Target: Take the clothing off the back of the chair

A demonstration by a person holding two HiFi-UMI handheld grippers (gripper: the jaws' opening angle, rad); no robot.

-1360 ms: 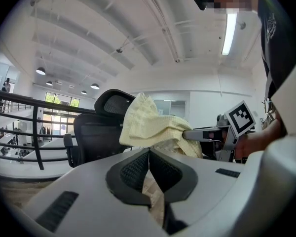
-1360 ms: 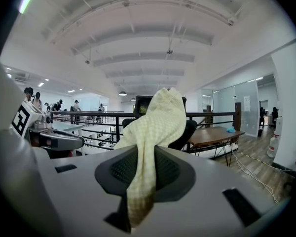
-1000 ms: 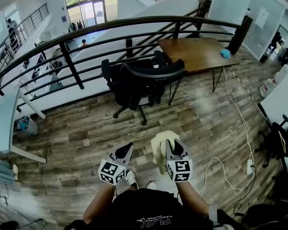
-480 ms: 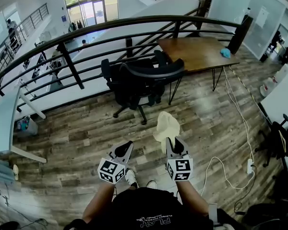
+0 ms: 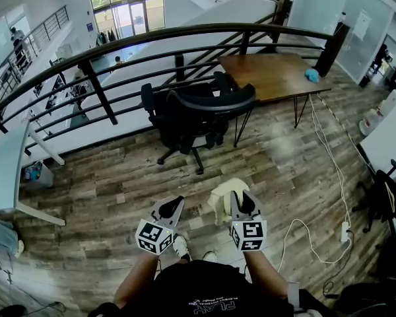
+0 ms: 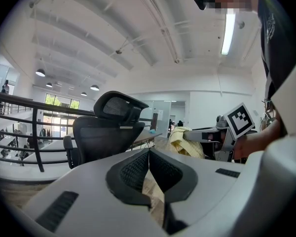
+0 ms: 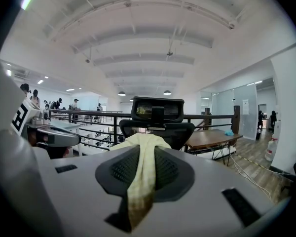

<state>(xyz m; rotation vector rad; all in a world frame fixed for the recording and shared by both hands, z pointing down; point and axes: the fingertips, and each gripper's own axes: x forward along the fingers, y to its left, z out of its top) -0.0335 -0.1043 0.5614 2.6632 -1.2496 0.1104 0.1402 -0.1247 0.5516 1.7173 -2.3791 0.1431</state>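
A pale yellow piece of clothing (image 5: 223, 197) hangs bunched from my right gripper (image 5: 238, 203), clear of the black office chair (image 5: 193, 117) that stands by the railing ahead. In the right gripper view the jaws of the right gripper (image 7: 143, 149) are shut on the clothing (image 7: 140, 179), which runs down between the pads; the chair (image 7: 158, 120) faces me behind it. My left gripper (image 5: 171, 210) is level beside the right one. Seen in the left gripper view, the left gripper (image 6: 149, 151) has its pads meeting at the tips with nothing between them, and the clothing (image 6: 185, 143) shows at its right.
A dark metal railing (image 5: 99, 84) curves behind the chair. A wooden table (image 5: 267, 74) with a blue thing (image 5: 311, 75) on it stands at the right. A white cable (image 5: 320, 140) trails over the wood floor. Another black chair (image 5: 383, 193) is at the far right, a white desk (image 5: 3, 170) at the left.
Half a second ago the clothing was flung up and forward above the right gripper; now it has dropped back and hangs bunched at the jaws. Both grippers have kept their places.
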